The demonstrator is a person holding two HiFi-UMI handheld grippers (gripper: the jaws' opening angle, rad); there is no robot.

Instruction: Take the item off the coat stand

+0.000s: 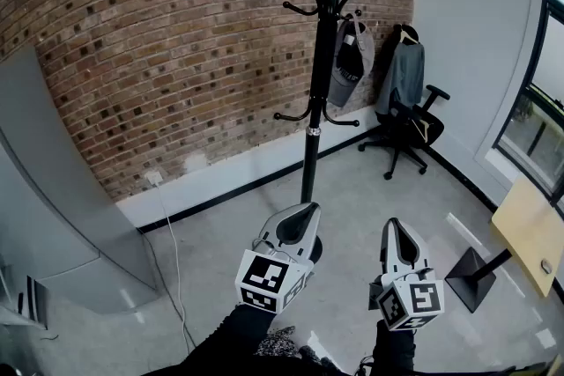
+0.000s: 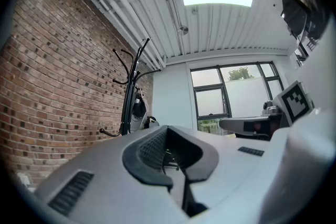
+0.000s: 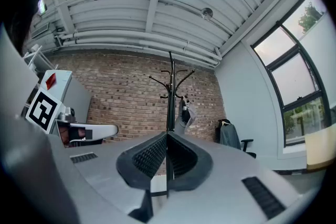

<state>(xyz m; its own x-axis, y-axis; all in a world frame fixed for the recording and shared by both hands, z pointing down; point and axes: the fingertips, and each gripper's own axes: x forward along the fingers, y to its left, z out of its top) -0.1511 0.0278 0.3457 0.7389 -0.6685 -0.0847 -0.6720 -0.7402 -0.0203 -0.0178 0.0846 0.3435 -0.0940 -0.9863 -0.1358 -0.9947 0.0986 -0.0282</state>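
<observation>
Plainly unstarted: the grey item hangs on the coat stand at twelve o'clock, far from the left hand-held gripper and right hand-held gripper, both closed, empty.

Cap, perhaps, on coat stand

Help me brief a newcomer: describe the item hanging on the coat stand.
Before the brick wall stands a black coat stand. A grey cap-like item hangs from a hook on its right; the nearby grey jacket hangs by the office chair instead.
</observation>
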